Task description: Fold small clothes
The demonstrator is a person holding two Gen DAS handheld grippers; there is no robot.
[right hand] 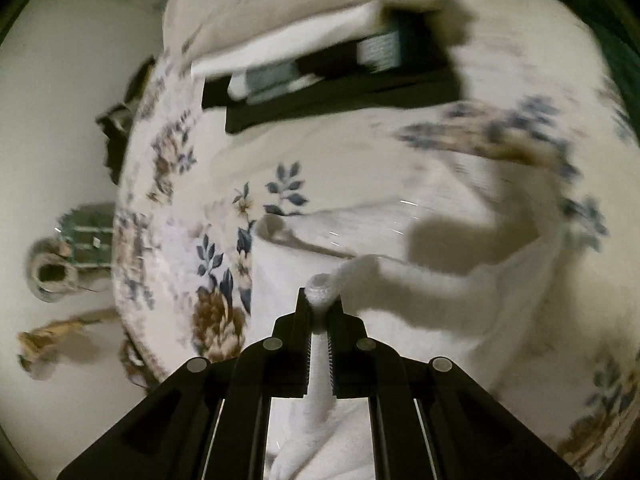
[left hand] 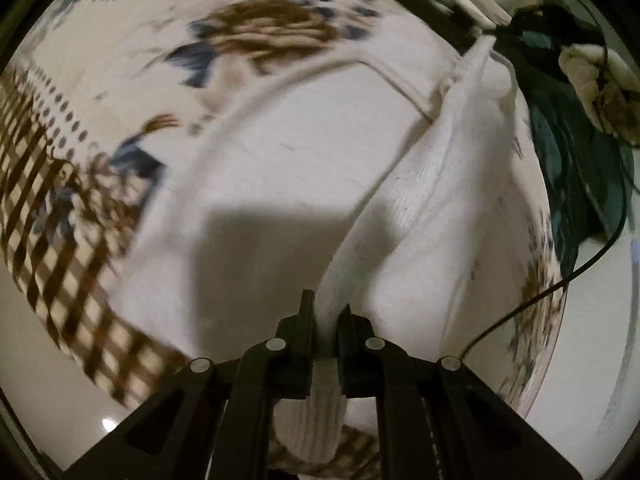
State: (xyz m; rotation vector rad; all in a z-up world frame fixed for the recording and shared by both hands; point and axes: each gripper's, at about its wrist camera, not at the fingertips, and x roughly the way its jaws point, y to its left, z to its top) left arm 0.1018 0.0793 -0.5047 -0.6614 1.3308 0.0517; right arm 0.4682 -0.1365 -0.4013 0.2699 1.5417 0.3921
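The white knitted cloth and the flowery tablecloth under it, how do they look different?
The white knitted cloth is plain, while the flowery tablecloth has blue and brown blooms printed on it. The white cloth is lifted into a ridge, pinched by the left gripper and the right gripper; the tablecloth lies spread flat. The white cloth looks ribbed and thick; the tablecloth looks smooth and thin. Both are soft fabric with a pale background.
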